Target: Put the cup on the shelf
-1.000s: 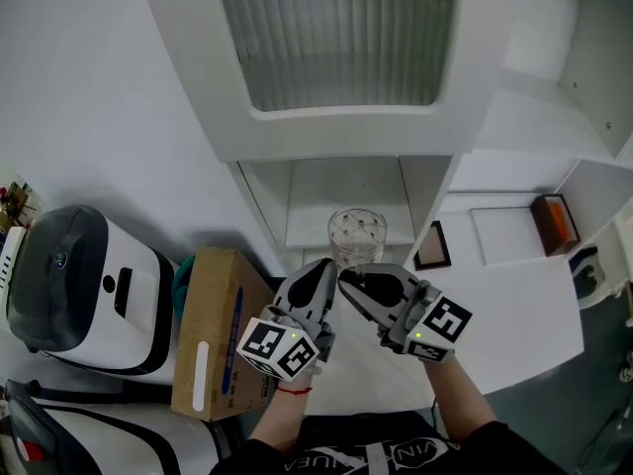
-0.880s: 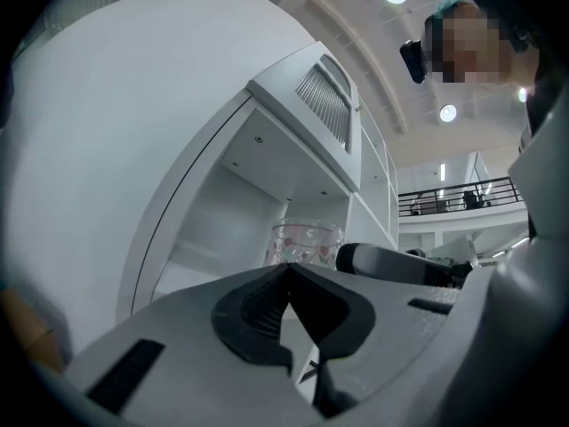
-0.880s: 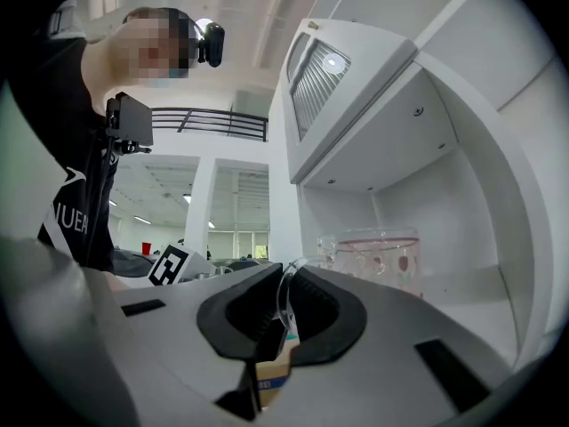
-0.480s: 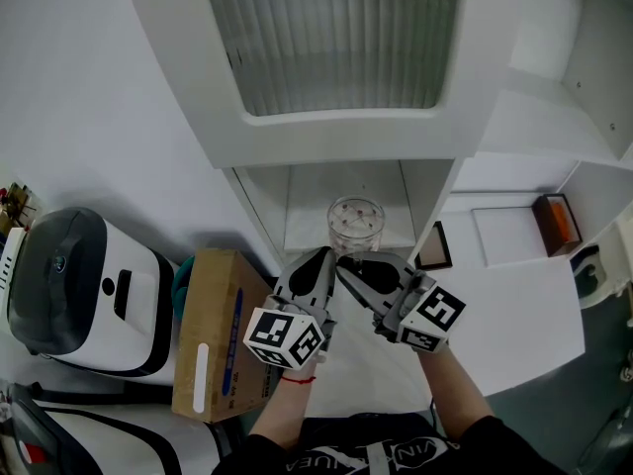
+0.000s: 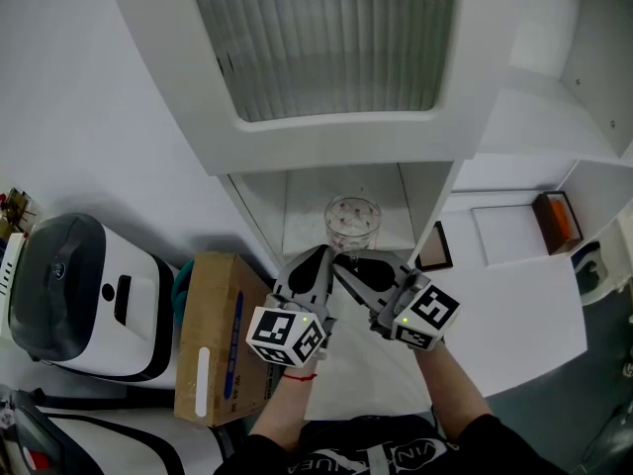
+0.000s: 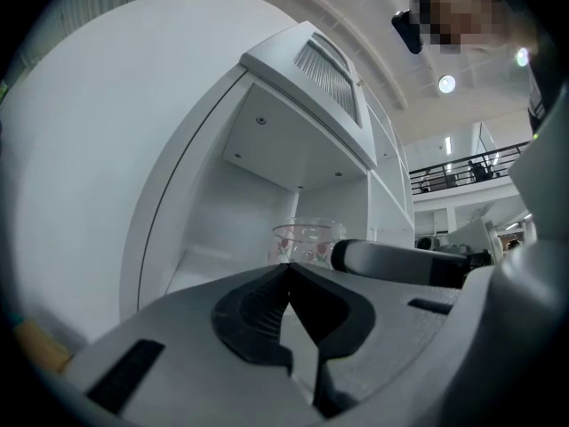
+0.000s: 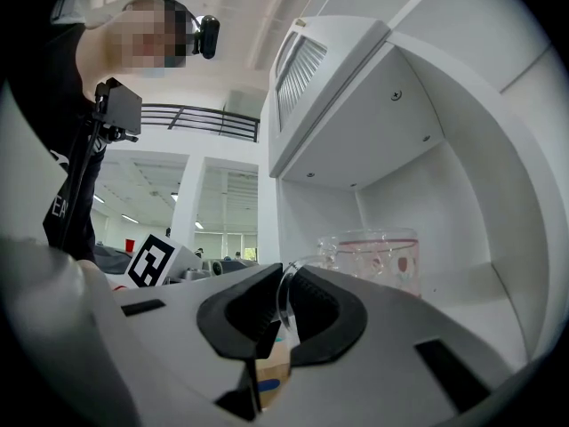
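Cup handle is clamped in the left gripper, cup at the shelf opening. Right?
No: the right gripper clamps the handle of the cup, as the right gripper view shows. The left gripper is shut on nothing. The cup is at the shelf opening.

Your left: a white appliance (image 5: 84, 295) with a dark grey domed top. Just beside it stands a cardboard box (image 5: 220, 334) with a blue stripe and a white label on its upper face. A teal object (image 5: 182, 283), kind unclear, shows between the two.

Your right, on the white counter (image 5: 514, 310):
- a small dark brown-framed panel (image 5: 433, 246)
- a flat white tray (image 5: 504, 234)
- an orange-brown box (image 5: 554, 218), farthest right
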`<act>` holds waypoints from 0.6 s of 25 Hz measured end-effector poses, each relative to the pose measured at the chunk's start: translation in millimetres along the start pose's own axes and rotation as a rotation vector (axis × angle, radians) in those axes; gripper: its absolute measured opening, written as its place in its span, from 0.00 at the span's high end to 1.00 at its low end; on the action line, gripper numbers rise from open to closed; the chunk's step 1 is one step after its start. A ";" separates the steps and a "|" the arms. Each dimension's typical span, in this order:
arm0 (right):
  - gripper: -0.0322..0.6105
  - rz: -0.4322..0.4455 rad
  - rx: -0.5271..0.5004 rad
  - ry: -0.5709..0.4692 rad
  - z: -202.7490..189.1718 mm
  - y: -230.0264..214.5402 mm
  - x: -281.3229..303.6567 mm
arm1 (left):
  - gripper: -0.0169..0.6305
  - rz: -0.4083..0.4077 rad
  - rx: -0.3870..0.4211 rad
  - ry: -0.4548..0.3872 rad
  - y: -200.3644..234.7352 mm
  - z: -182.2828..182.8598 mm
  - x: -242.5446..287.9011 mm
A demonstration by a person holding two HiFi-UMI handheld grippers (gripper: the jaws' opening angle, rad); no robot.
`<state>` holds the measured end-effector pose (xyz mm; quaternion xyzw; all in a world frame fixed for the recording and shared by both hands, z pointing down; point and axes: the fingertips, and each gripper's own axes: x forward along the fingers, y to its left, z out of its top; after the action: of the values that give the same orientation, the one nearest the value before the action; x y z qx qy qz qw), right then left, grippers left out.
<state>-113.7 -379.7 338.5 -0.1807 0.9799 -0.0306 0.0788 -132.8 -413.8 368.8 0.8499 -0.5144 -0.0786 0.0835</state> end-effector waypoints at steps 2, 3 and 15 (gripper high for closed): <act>0.91 -0.005 -0.009 0.003 -1.5 -1.5 2.2 | 0.97 0.001 0.013 0.002 1.7 -0.1 1.5; 0.91 -0.007 -0.012 0.006 -2.4 -2.5 3.5 | 0.97 0.001 0.018 0.005 2.8 -0.4 2.3; 0.92 -0.064 -0.035 0.077 -17.7 -22.1 15.0 | 0.97 -0.013 0.025 0.022 8.8 -1.4 3.4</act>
<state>-122.8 -405.1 355.8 -0.2121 0.9763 -0.0227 0.0368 -138.5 -420.8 371.9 0.8551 -0.5087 -0.0631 0.0781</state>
